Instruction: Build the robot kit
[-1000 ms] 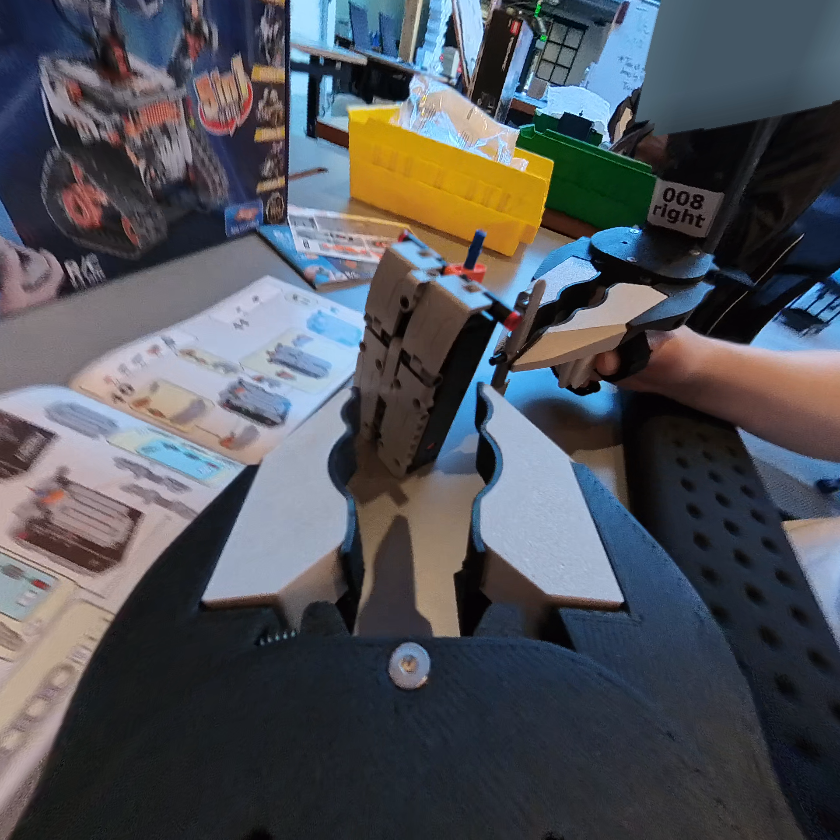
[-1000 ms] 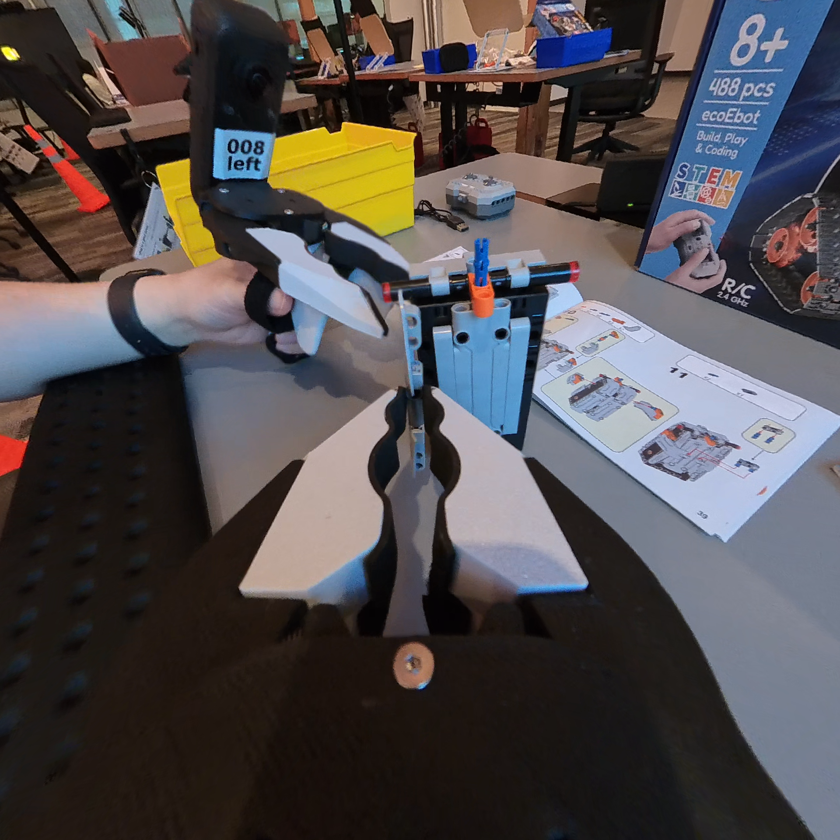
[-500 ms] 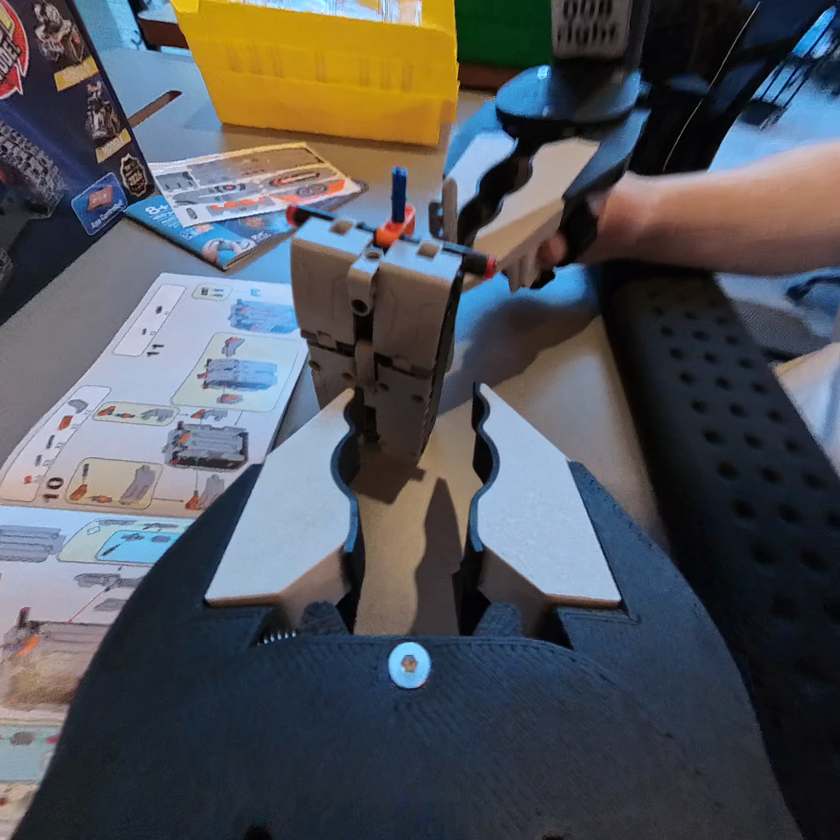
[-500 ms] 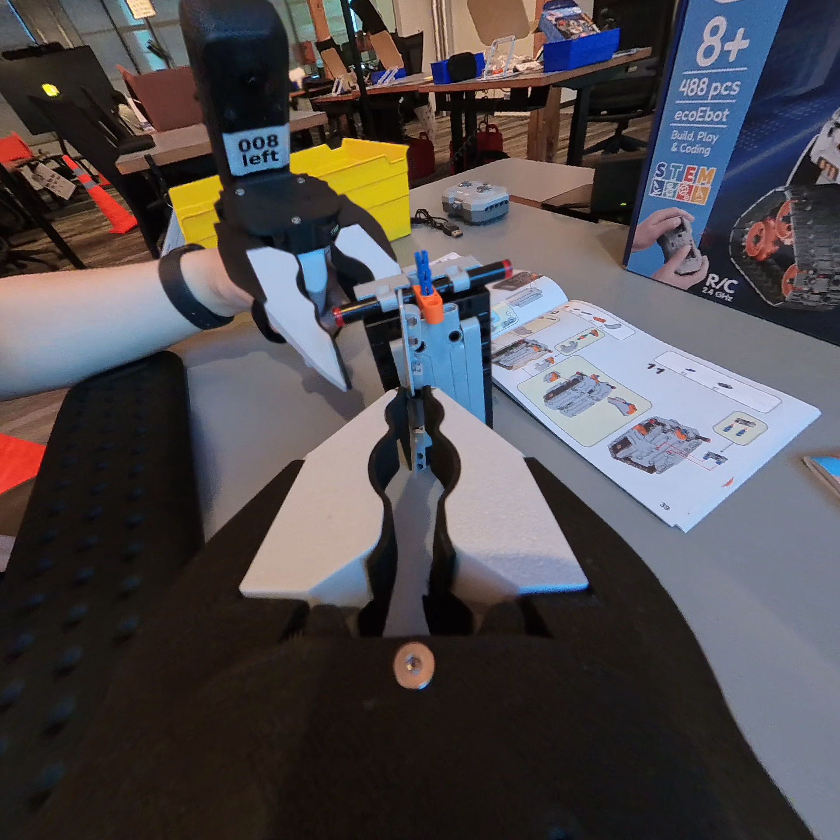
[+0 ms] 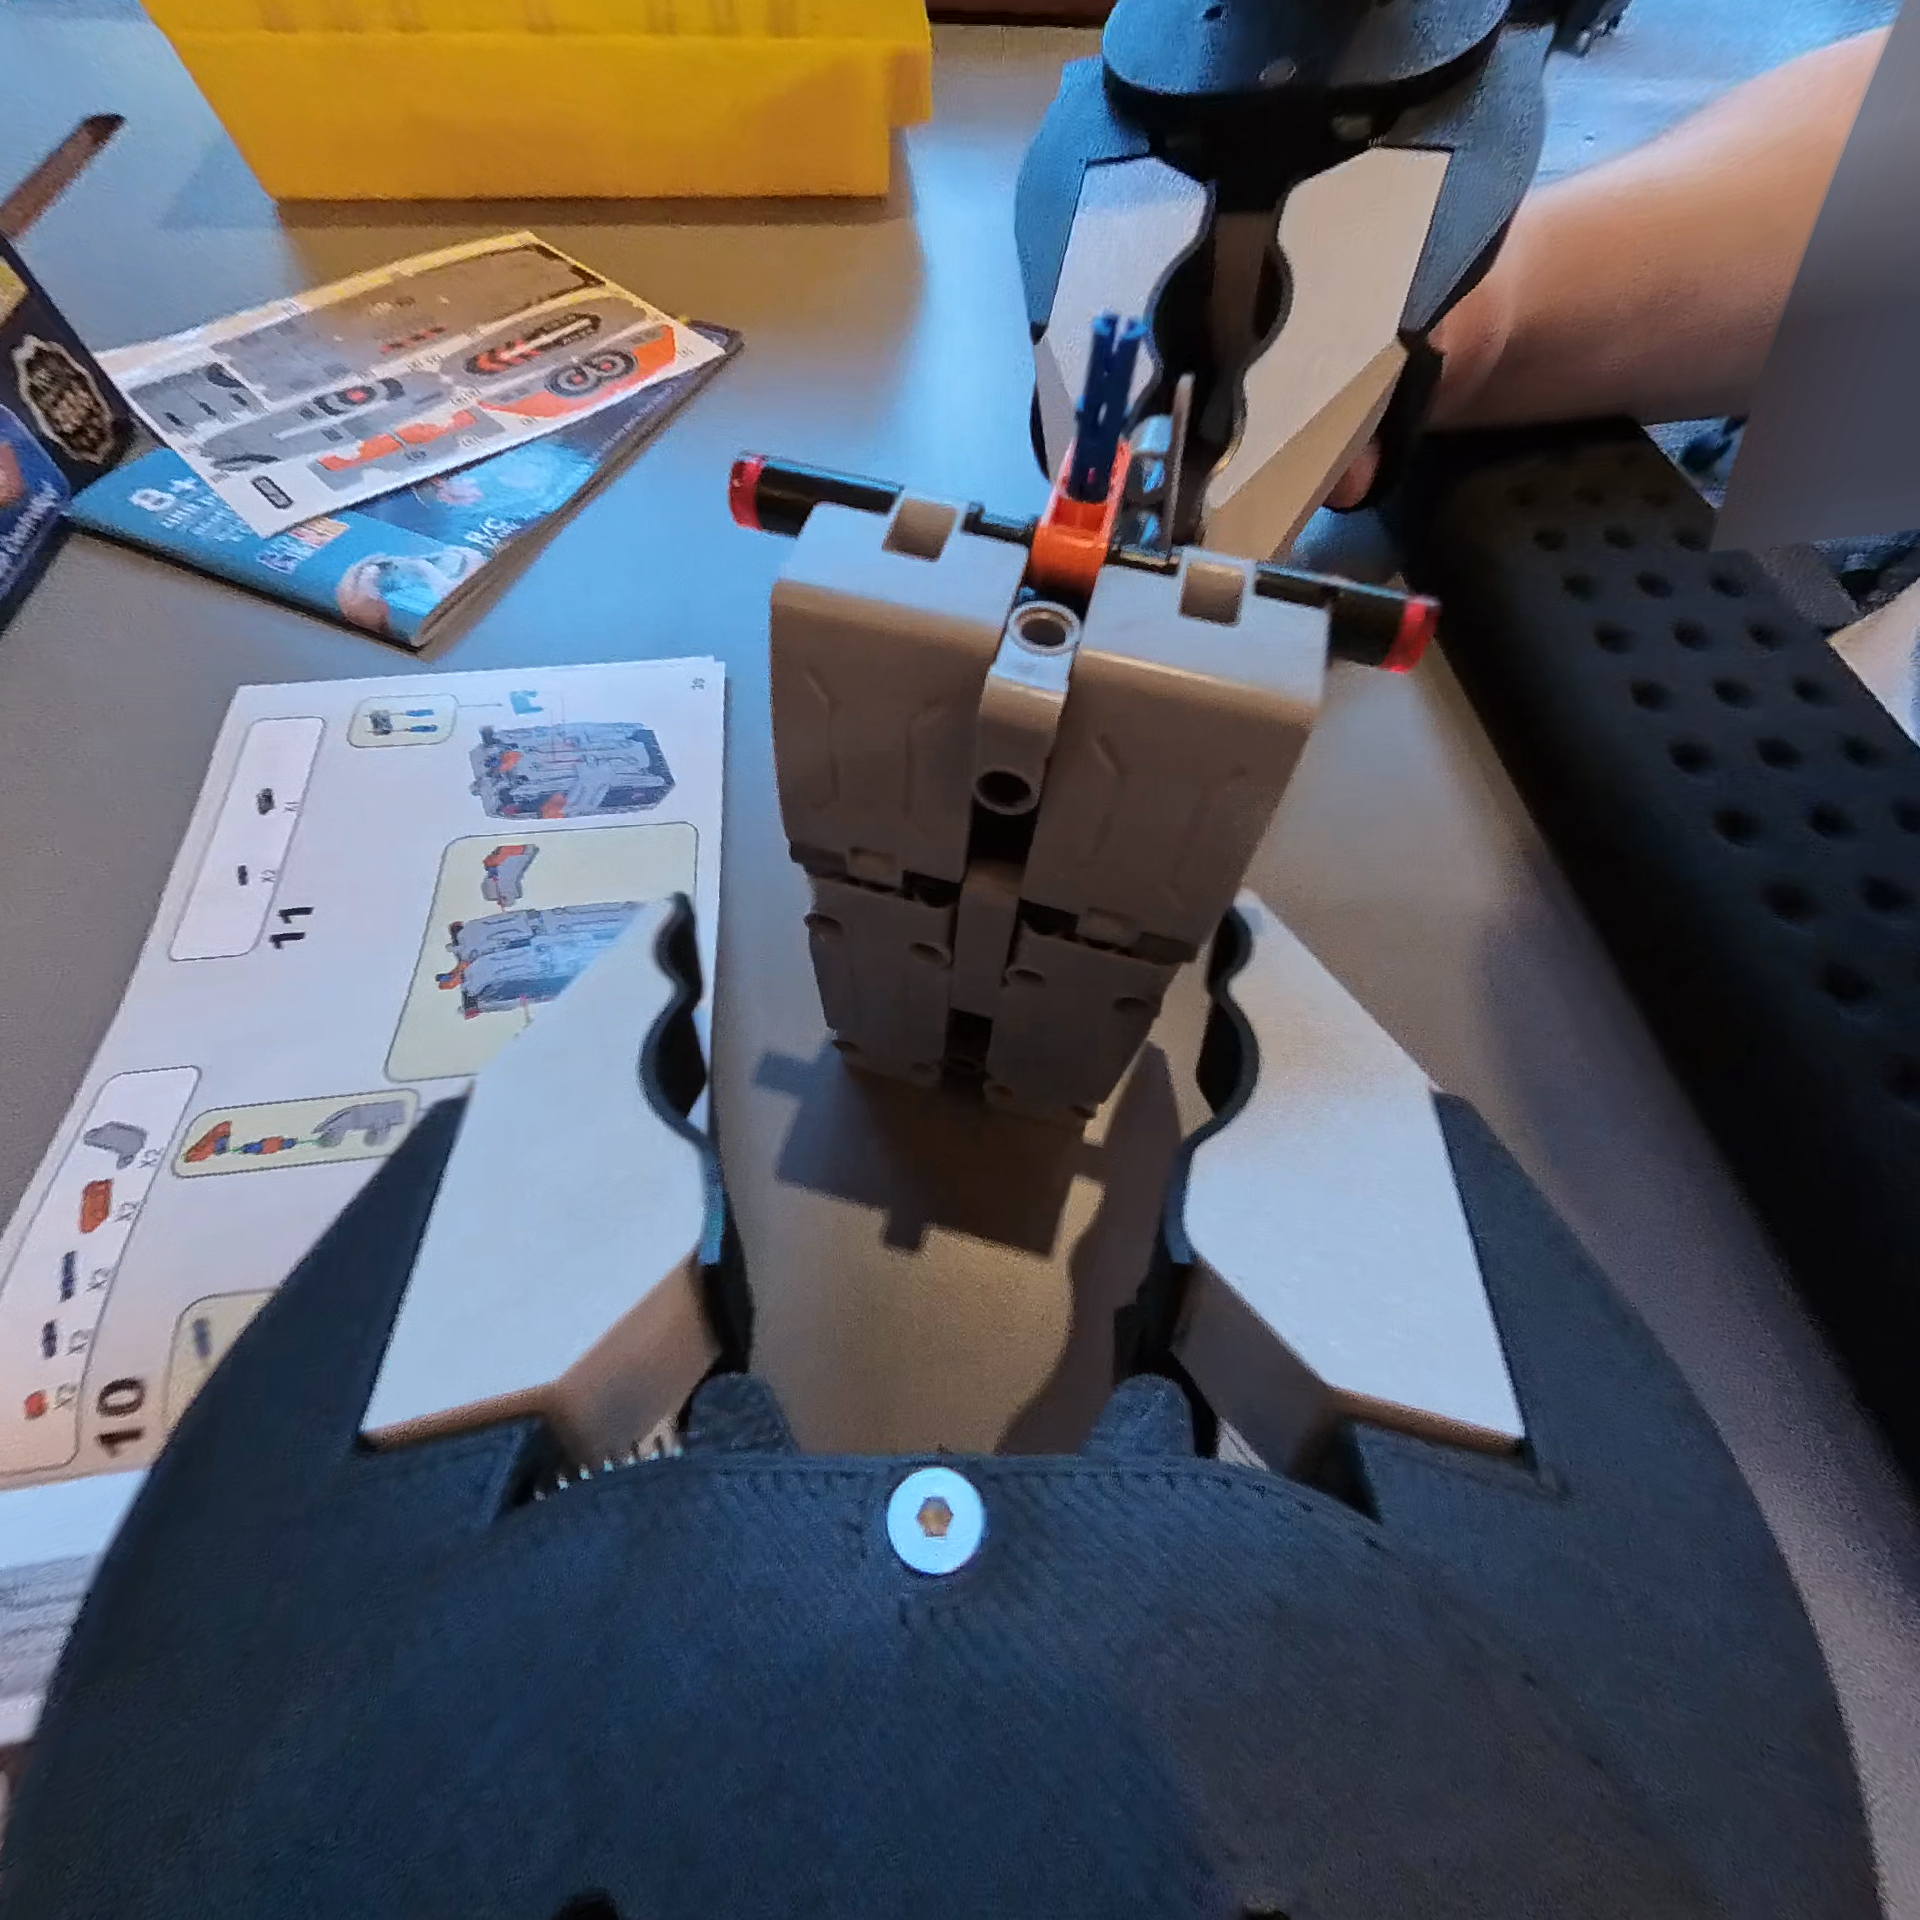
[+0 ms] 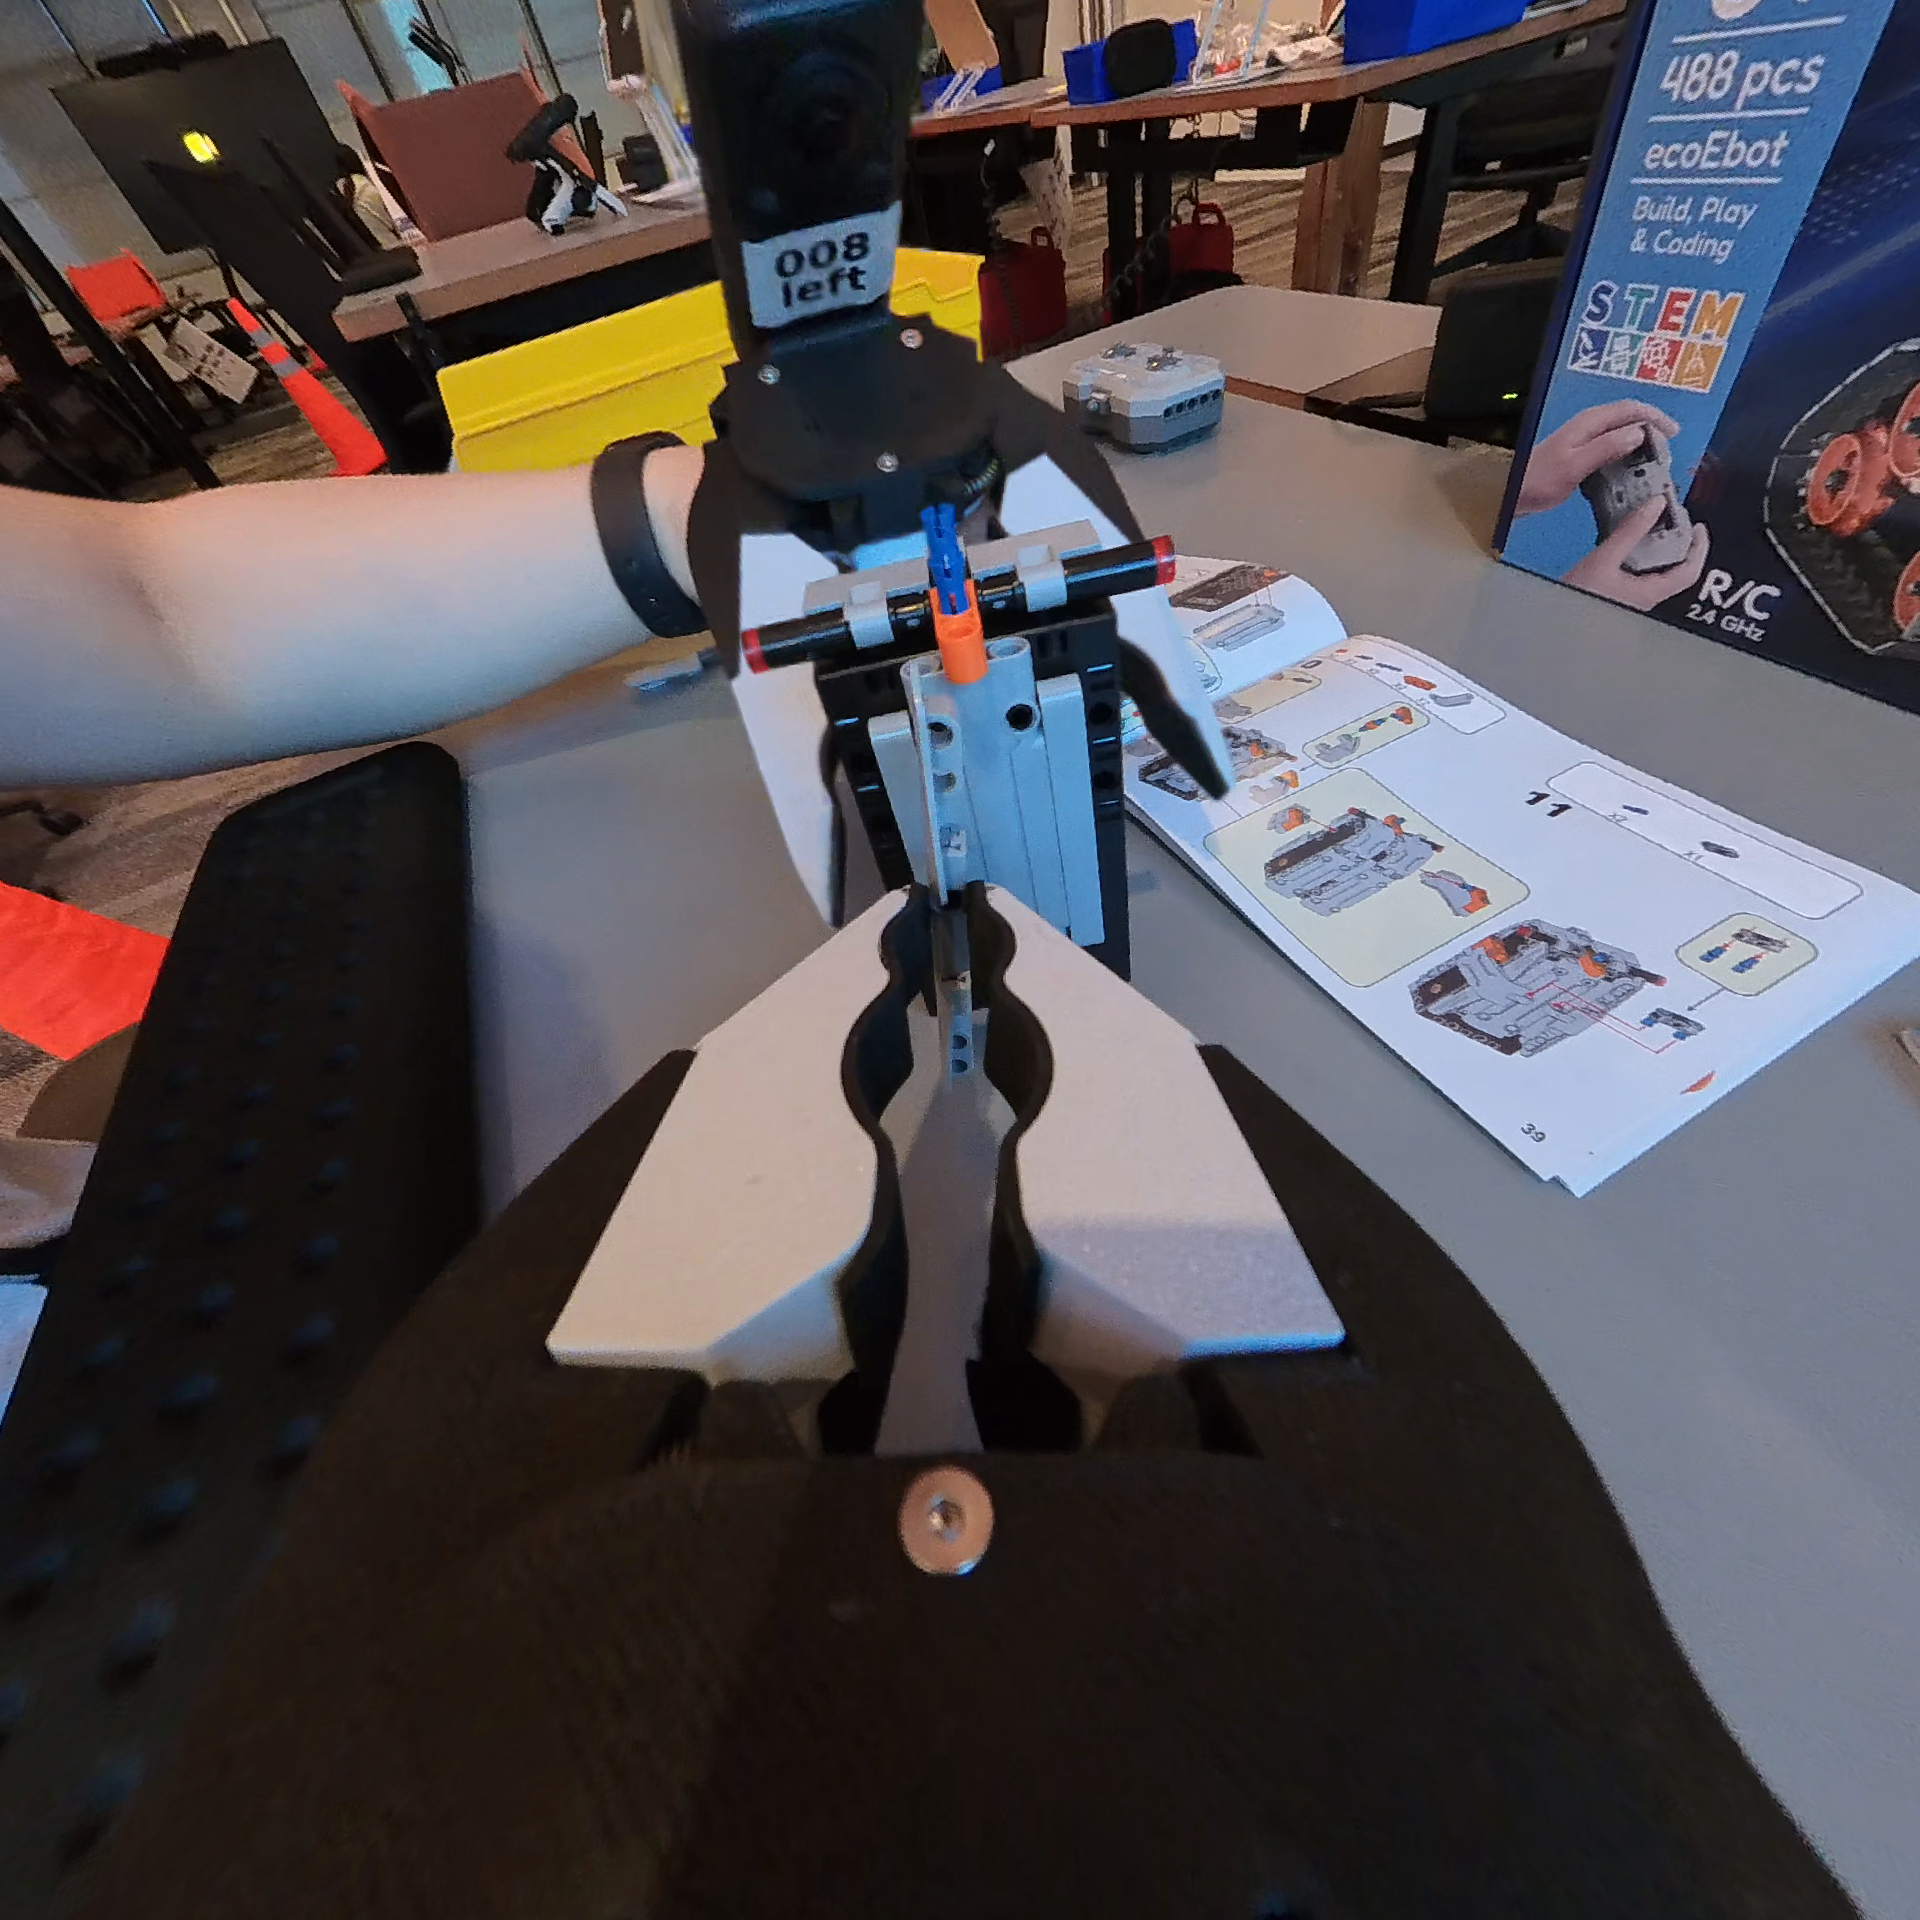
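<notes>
Left wrist view: spread left gripper (image 5: 951, 1023) flanking upright grey brick-built block (image 5: 1039, 810) at twelve o'clock; right gripper (image 6: 951, 925) pinching thin grey beam (image 6: 948, 800); likely light, rigid, best gripped by flat sides.

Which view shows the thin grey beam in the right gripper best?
The right wrist view: the grey beam runs up from between the shut right gripper, its holes visible, alongside the grey block assembly. The left wrist view shows only a sliver of the beam behind the orange connector.
</notes>
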